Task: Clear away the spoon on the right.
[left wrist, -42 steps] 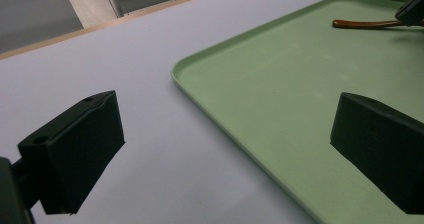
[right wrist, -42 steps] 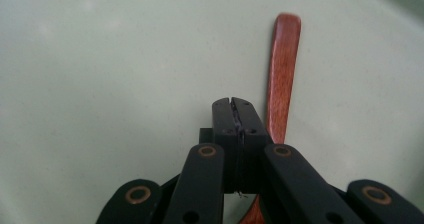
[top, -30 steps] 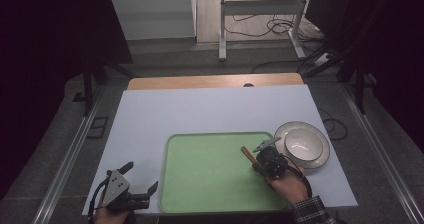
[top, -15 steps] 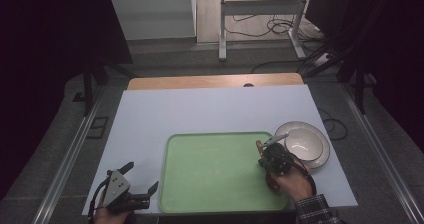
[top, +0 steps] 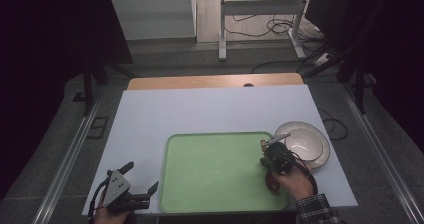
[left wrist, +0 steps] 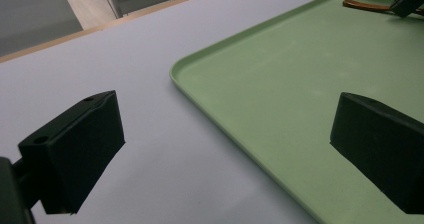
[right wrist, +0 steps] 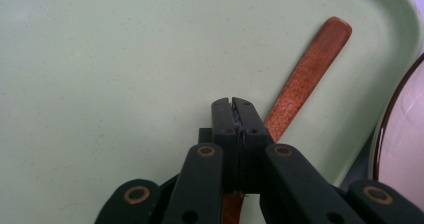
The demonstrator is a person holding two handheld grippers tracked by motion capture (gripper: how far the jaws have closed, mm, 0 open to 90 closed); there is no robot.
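Note:
A brown wooden spoon (right wrist: 310,69) lies on the green tray (top: 215,184) near its right rim; it also shows far off in the left gripper view as the spoon (left wrist: 362,5). My right gripper (right wrist: 233,102) is shut, its jaws pressed together directly over the spoon's handle, which passes beneath the tips and reappears below them. Whether the tips touch the wood I cannot tell. In the high view the right gripper (top: 269,151) sits at the tray's right edge. My left gripper (top: 141,181) rests open at the table's front left, straddling the tray's rim (left wrist: 210,96).
A pale bowl on a plate (top: 320,156) stands just right of the tray, close to my right hand; the plate's dark rim (right wrist: 382,144) shows at the right of that view. White table surface (top: 210,109) stretches behind the tray.
My right gripper has shifted right toward the bowl, and the spoon's handle has moved right with it. The left gripper has stayed put.

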